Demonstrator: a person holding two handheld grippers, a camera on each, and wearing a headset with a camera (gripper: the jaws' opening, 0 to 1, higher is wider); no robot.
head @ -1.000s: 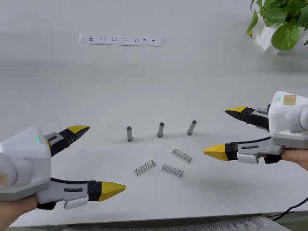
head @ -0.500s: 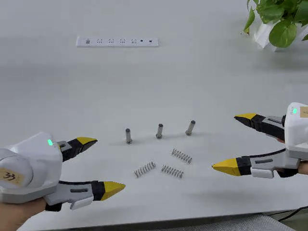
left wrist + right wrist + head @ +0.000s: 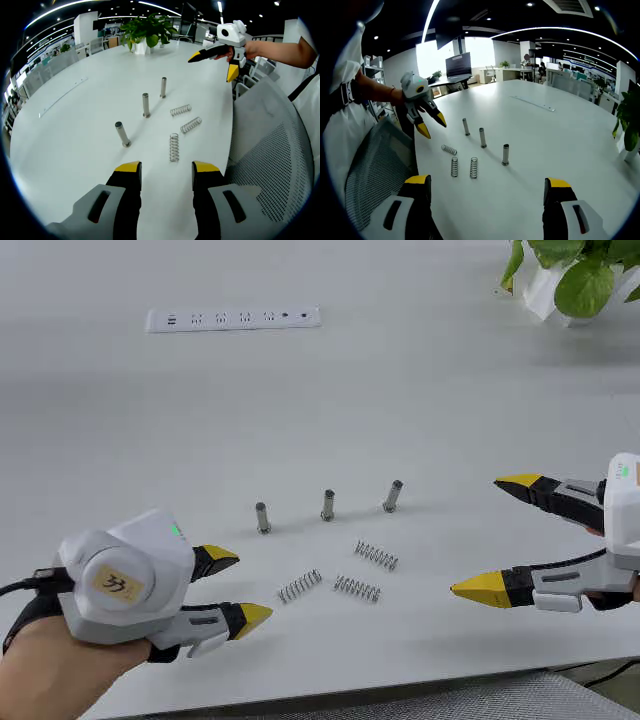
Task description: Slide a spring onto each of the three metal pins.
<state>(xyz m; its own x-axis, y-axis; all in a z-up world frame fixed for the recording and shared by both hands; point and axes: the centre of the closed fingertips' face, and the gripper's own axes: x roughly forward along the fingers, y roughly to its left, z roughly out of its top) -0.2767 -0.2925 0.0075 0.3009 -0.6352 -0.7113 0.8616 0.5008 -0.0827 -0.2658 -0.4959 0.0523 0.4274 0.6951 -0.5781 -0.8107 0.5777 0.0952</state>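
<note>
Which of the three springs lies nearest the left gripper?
The leftmost spring, just ahead of the left gripper; the middle spring and right spring lie farther off.

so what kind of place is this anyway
Probably an open-plan office: a big white table carrying a white power strip and a leafy green potted plant, a grey mesh office chair beside it, and a dark monitor on desks behind.

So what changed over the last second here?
The left tool rolled over, narrowed its jaws and edged in toward the springs; it is still open. The right tool drew back a little to the right, jaws wide. Nothing was taken hold of or let go. The springs lie loose and the pins stand bare, as before.
</note>
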